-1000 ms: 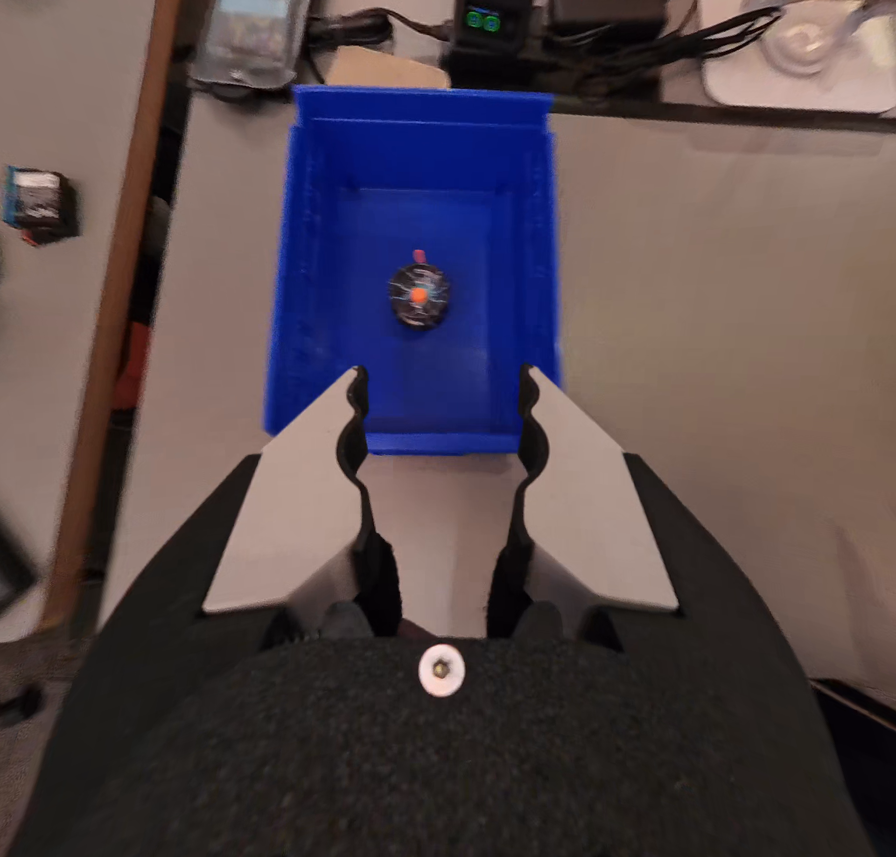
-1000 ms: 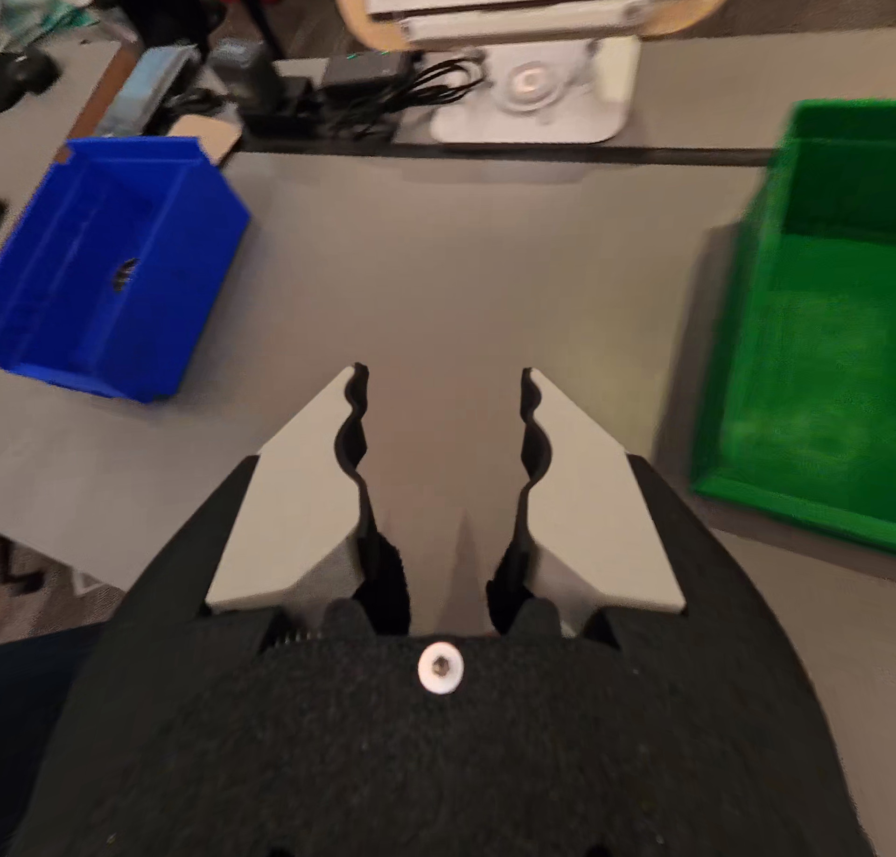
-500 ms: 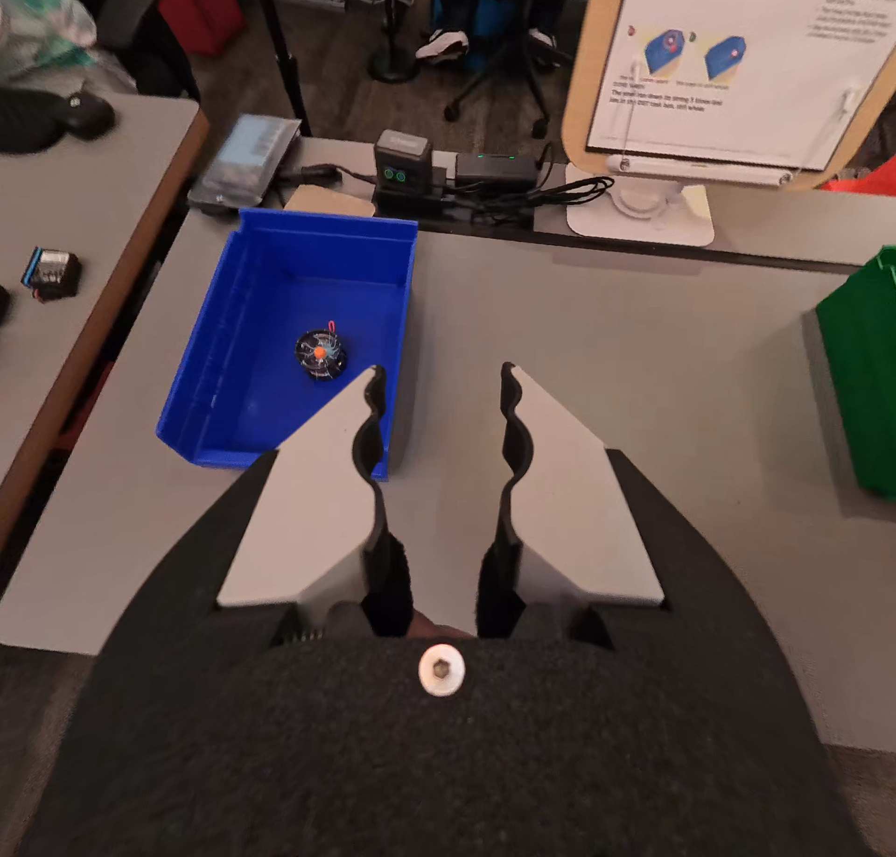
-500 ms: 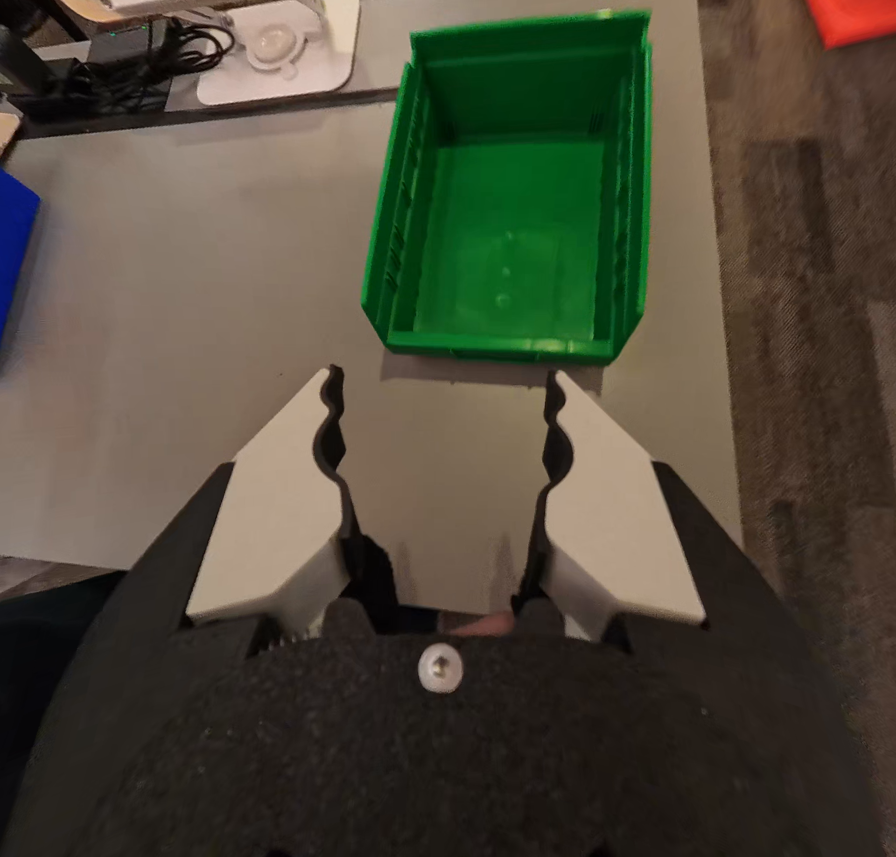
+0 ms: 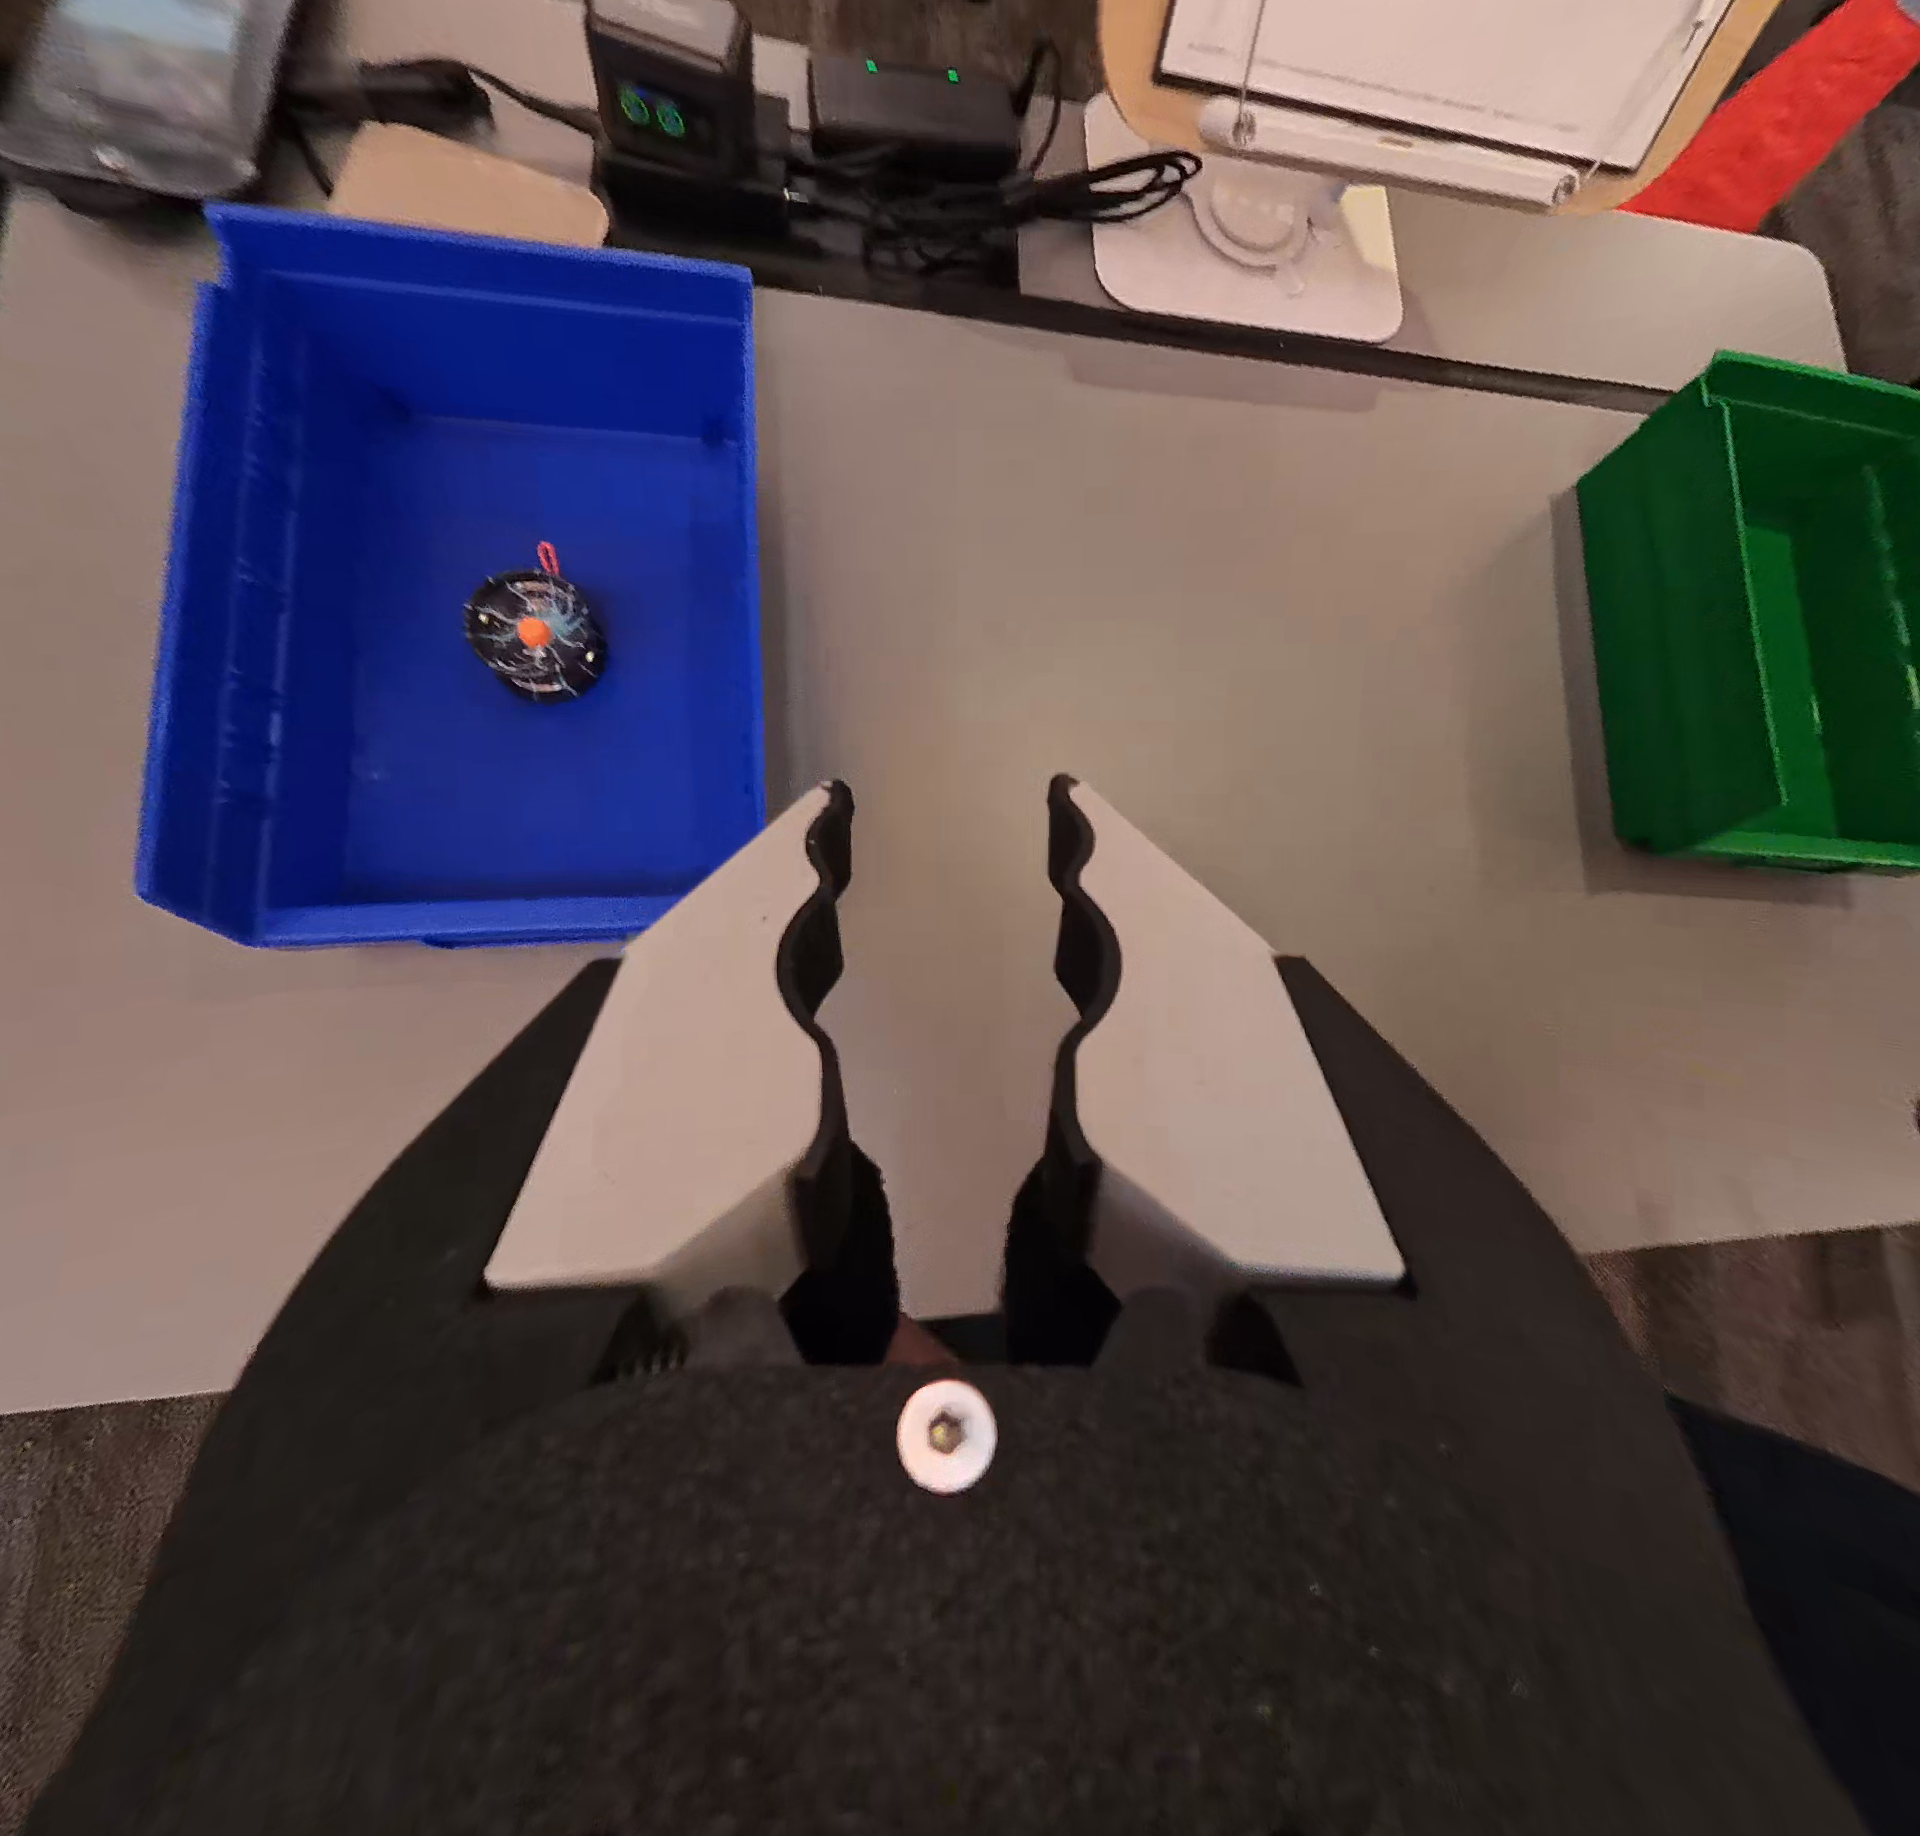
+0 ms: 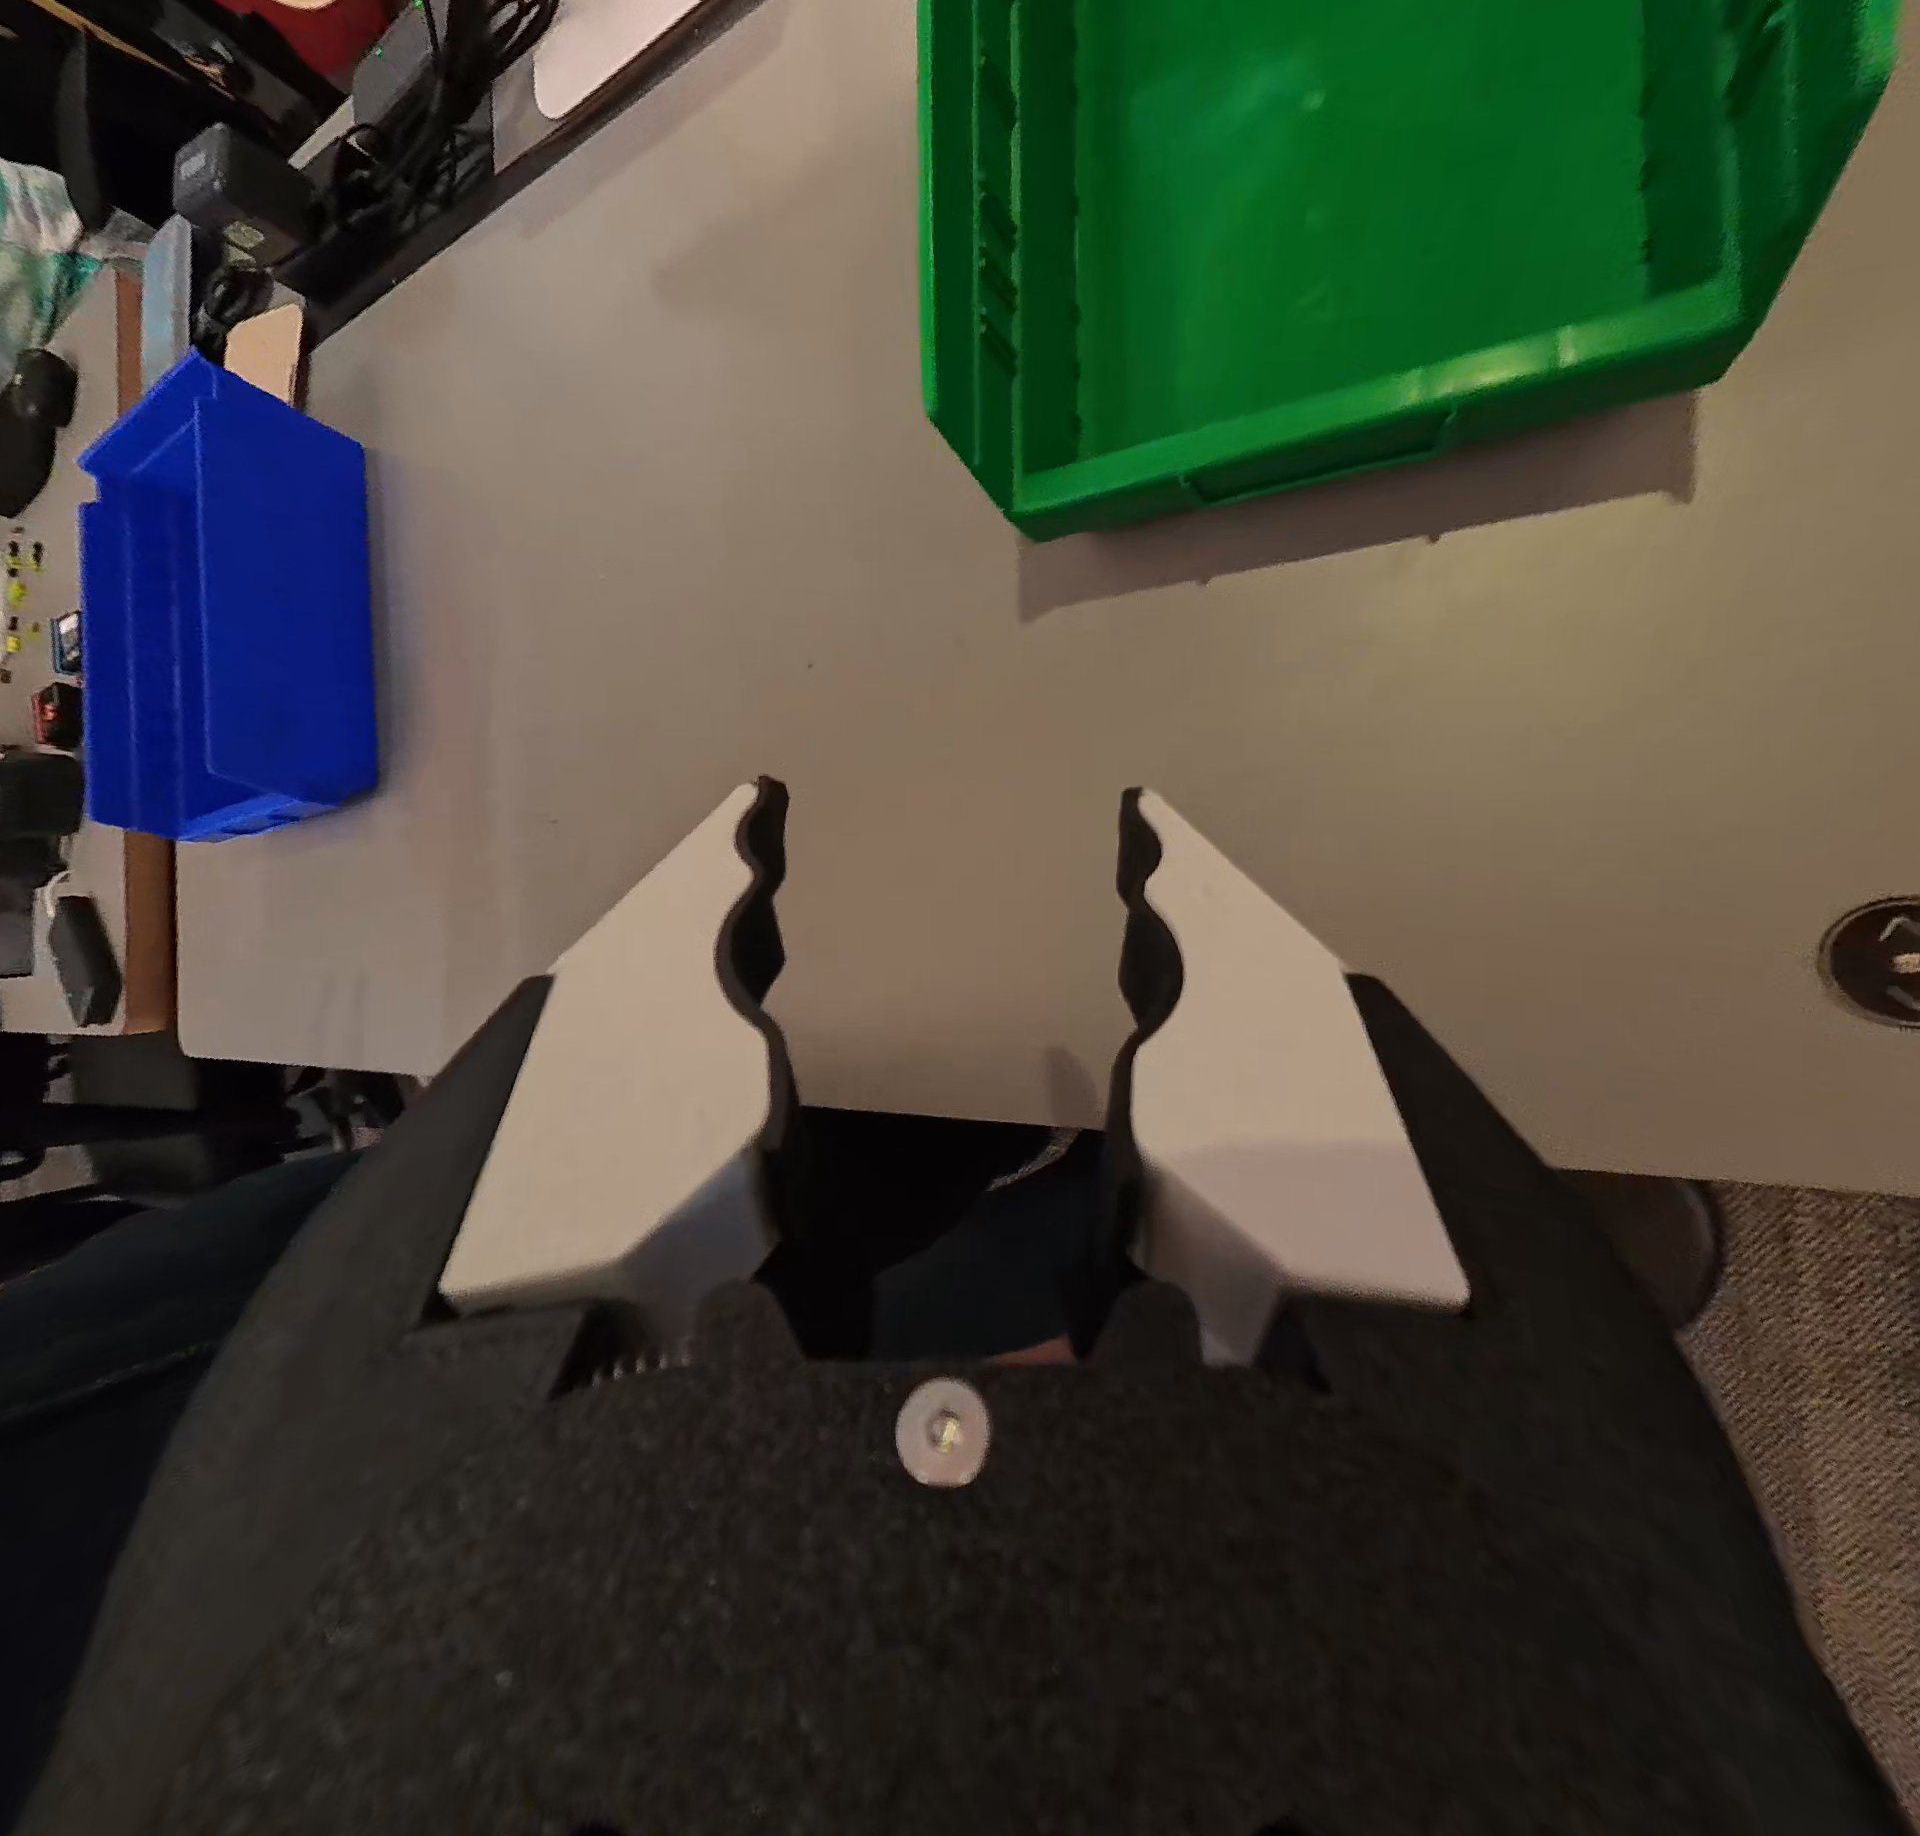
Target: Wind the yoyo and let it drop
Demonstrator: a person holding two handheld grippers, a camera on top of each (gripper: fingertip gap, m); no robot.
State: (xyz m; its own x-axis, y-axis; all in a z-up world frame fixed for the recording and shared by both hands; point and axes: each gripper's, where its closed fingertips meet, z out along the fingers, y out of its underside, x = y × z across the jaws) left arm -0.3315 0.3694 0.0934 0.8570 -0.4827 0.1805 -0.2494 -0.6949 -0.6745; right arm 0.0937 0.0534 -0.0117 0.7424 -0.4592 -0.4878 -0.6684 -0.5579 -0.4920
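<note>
While nothing is gripped yet, we read this as the approach step. Left wrist view: left gripper parted, empty; glossy black yoyo lies flat in the ribbed blue bin; next we reach in. Right wrist view: right gripper wide, empty, near the empty green bin.

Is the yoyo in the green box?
No, the yoyo lies flat in the blue box; the green box holds nothing.

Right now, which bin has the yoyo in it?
The blue bin, on the table's left: the yoyo lies flat on its floor. The green bin on the right holds nothing.
</note>
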